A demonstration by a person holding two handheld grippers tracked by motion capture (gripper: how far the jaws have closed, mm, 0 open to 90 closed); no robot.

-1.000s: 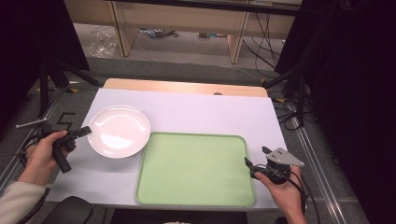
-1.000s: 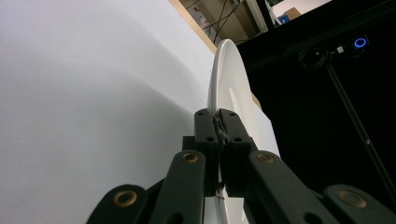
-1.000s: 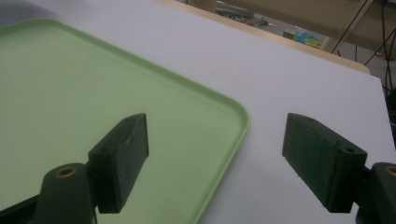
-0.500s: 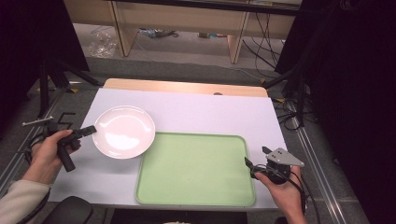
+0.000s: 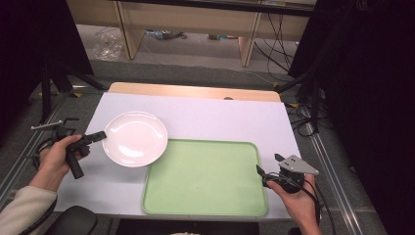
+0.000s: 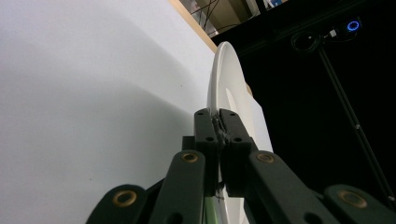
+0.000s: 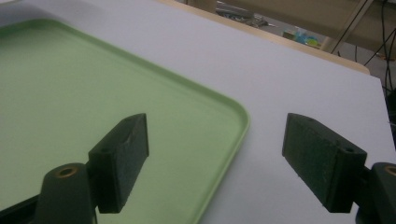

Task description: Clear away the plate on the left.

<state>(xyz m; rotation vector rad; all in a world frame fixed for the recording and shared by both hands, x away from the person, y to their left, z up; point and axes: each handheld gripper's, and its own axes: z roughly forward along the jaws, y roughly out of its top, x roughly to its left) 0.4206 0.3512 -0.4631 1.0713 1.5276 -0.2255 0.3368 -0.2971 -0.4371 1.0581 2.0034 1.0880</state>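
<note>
My left gripper (image 5: 100, 135) was clamped tight on the rim of the white plate (image 5: 135, 138), its two jaws pressed together with only the plate's thin edge between them; in the left gripper view the gripper (image 6: 218, 122) had the plate (image 6: 224, 84) standing edge-on straight ahead of the jaws. From the high view, the plate sat just off the far left corner of the green tray (image 5: 205, 178), its near right edge overlapping that corner; whether it rested there or was lifted clear I could not tell. My left hand (image 5: 56, 159) held the gripper's handle well to the left of the tray, out over the white worktop (image 5: 220, 120). My right gripper (image 5: 264, 172) was wide open and held nothing, poised just beside the tray's right edge near its near corner. In the right gripper view the gripper (image 7: 217, 154) straddled that rim (image 7: 233, 126), one jaw over the tray's green surface and the other over the bare worktop beyond it. My right hand (image 5: 298, 196) sat behind it, to the tray's right.
</note>
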